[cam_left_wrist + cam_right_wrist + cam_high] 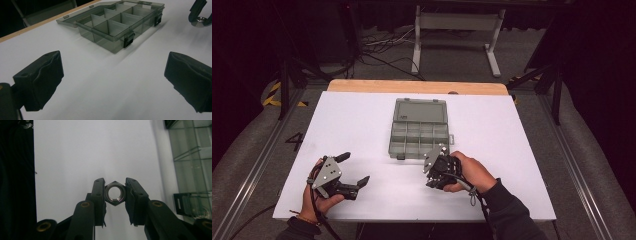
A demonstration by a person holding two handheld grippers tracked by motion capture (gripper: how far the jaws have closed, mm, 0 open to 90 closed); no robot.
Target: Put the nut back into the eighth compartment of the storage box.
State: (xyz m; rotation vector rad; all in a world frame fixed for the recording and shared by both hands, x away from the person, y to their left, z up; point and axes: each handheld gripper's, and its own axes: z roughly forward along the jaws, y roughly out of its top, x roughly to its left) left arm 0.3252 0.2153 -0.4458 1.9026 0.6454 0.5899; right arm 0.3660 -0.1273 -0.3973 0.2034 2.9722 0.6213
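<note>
White table (362,120) with a wooden far edge: broad bare surface lies left, right and in front of the open, clear box (418,129), which sits near the far middle, lid laid back. A "4" is marked on the floor at left. Left gripper (353,170), near the front left, jaws spread wide, nothing between them. Right gripper (436,167), just in front of the box's near right corner, jaws clamped on a steel nut (114,193), held above the table.
</note>
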